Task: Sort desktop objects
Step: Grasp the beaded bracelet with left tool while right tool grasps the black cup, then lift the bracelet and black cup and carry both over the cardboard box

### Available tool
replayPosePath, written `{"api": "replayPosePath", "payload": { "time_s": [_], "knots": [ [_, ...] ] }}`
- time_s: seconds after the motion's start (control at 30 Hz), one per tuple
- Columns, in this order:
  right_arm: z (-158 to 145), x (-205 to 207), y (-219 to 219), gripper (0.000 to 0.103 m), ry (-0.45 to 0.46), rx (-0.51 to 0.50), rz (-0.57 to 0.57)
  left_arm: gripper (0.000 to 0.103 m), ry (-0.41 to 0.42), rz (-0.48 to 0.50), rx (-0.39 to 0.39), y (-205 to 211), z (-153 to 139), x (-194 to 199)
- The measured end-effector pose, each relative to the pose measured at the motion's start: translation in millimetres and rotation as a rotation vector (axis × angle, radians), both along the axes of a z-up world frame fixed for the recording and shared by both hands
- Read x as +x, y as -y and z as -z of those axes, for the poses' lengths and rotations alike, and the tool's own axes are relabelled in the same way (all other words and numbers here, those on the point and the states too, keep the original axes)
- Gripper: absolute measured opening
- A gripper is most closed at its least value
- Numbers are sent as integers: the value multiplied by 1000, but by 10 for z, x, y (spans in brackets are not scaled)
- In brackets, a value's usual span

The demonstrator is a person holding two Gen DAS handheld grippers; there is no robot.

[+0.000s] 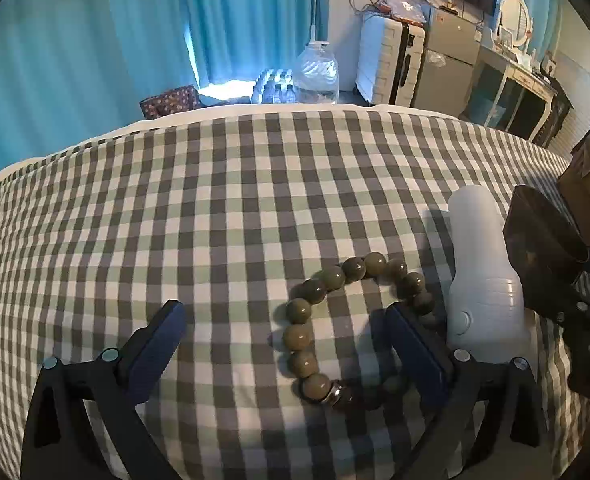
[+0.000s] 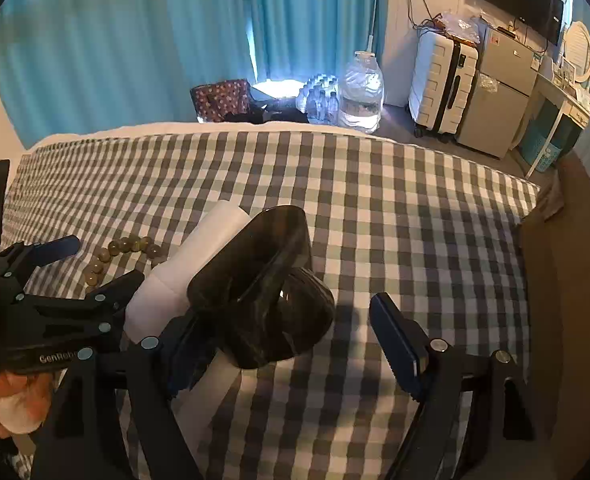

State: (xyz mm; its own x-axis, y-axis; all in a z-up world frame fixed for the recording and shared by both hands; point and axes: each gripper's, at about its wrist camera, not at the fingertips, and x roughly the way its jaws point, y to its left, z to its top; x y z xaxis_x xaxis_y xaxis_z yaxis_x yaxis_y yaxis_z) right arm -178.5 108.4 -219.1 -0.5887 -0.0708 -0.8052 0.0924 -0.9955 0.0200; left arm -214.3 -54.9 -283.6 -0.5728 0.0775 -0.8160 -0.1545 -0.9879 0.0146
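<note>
Checked cloth: covers the bed.
Bead bracelet: near the bed's near right corner, partly between the left tool's fingers.
Left tool: spread, pinching nothing.
White bottle: just right of the bracelet.
Right tool: spread around a dark glossy object; grip unclear.

You have an olive bead bracelet lying flat beside a white device on its side, a glossy dark holder next along, all toward the bed's right edge.
</note>
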Motion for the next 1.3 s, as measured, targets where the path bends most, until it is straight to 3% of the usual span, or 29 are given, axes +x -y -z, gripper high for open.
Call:
{"api": "replayPosePath", "payload": {
  "time_s": [0.13,0.3,0.37,0.43,0.83,1.3],
  "knots": [
    [57,-45,20,78,0,18,9,96,-21,8,16,-25,24,22],
    [121,-90,45,78,7,69,21,66,-39,19,44,-27,-35,27],
    [125,-90,24,75,10,64,30,29,-51,23,47,-19,-81,39],
    [104,-66,7,61,1,62,36,12,-47,16,45,-7,-116,13],
    [-124,100,-46,60,-63,21,17,11,-64,-6,49,52,-377,28],
    [-677,381,-108,60,-157,-21,-25,11,-204,-33,55,112,-1154,327]
  ]
}}
